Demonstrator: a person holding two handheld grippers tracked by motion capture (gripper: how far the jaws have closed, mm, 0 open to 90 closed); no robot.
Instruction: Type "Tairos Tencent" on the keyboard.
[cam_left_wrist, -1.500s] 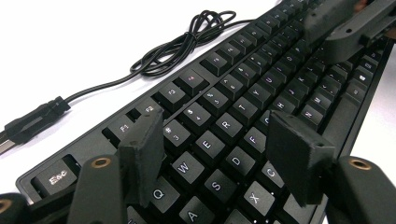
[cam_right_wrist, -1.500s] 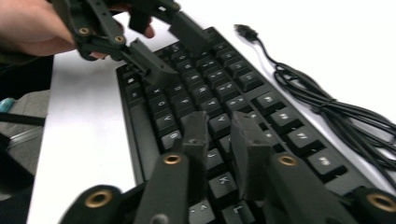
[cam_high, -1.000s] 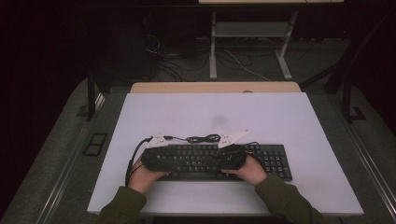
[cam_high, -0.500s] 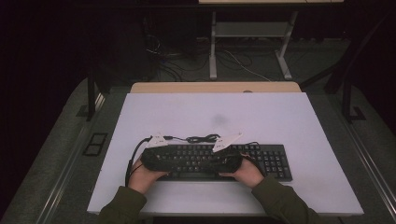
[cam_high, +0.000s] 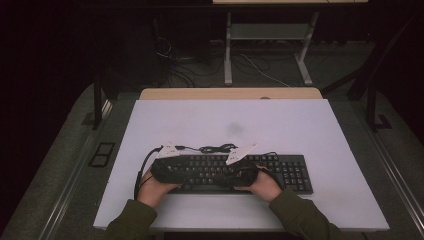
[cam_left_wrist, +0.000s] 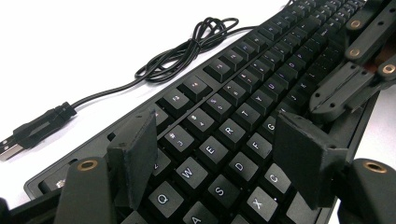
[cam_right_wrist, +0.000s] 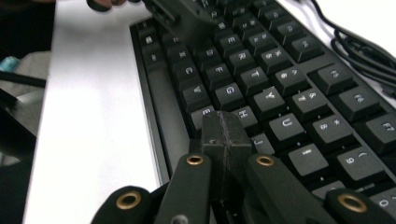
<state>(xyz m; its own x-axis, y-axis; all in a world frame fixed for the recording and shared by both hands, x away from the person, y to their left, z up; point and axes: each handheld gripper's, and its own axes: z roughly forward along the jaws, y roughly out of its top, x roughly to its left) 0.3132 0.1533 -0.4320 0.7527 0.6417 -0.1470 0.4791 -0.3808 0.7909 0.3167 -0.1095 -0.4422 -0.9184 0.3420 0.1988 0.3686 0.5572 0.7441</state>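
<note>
right tongs (cam_right_wrist: 222, 122) lower, over keyboard (cam_right_wrist: 261, 84)

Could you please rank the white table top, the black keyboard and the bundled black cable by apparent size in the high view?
1. White table top, largest by far.
2. Black keyboard, lying on the table under both grippers.
3. Bundled black cable, smallest, a small tangle just beyond the keyboard's far edge.

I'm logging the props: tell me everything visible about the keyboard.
The keyboard is a black full-size one with a number pad, apparently plastic, with white legends. It lies flat near the white table's front edge. Its black cable coils behind it, the USB plug loose. The left gripper, open, and right gripper, shut, hover over its keys.
</note>
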